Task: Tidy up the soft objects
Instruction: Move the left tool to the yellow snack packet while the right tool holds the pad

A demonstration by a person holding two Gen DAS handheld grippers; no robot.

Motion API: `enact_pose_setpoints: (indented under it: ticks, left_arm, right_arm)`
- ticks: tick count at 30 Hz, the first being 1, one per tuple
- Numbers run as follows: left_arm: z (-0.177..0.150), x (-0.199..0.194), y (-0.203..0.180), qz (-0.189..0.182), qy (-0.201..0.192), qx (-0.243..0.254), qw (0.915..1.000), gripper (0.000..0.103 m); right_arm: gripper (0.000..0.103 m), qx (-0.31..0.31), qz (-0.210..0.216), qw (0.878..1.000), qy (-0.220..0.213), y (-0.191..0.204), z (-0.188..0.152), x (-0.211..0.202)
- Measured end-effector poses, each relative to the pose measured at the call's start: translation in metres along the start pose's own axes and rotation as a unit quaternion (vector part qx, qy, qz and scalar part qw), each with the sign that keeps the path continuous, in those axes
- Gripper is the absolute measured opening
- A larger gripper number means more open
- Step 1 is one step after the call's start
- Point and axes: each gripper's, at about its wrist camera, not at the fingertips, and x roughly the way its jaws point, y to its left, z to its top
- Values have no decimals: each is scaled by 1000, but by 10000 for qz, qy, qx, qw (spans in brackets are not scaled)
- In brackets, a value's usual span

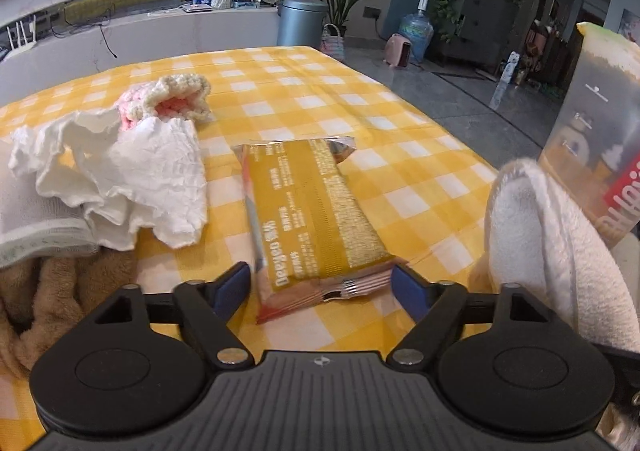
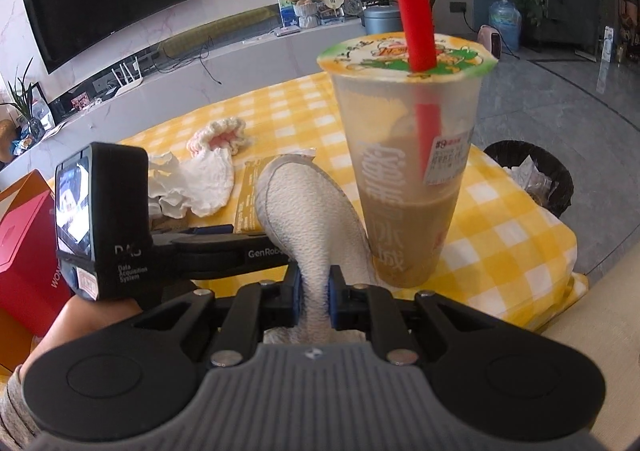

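A yellow wrapped packet [image 1: 308, 211] lies flat on the yellow checked tablecloth [image 1: 420, 179]. My left gripper [image 1: 320, 287] stands open astride its near end, with a blue pad close on each side and no squeeze showing. In the right wrist view my right gripper [image 2: 316, 299] is shut on a folded white towel [image 2: 304, 211], which stands up between the pads. That towel [image 1: 540, 251] shows at the right edge of the left wrist view. A crumpled white cloth [image 1: 132, 179] and a pink and cream crocheted piece [image 1: 176, 99] lie left of the packet.
A tall milk tea cup [image 2: 408, 171] with a red straw stands just right of the towel. A tan fluffy fabric [image 1: 60, 291] and a pale cloth [image 1: 32, 211] sit at the near left. A red box [image 2: 24, 243] is at the left, and a black bin [image 2: 532, 179] stands beyond the table's right edge.
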Motion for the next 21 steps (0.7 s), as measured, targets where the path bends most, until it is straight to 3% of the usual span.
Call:
enact_pose_setpoints:
  ticks: [1,2,7,10,16,21]
  left_arm:
    - [-1,-2,1,106,-19,-36,9999,52]
    - [0,-3,2,191,-11,-109,9998,34]
    - [-4,-16,26,-28,222,-624,9978,1]
    - [-14,-31,36,21,390,-711,9967,0]
    - [-42,-66,40,90,410,-410,9983,0]
    - [-48,-86,36,160,-117,-195,9996,1]
  right_arm:
    - [12,-27,-15,10000,32,1,0,1]
    - [12,-51,-25,10000,57,3,-1,2]
    - [12,-126,-12,9999,28,8,0,-1]
    - [12,-165,6,9999,-9,11,1,-2]
    - [12,-247,-6,9997,34,16,1,0]
    - [12,-228,-46,9997,12,15,1,-3]
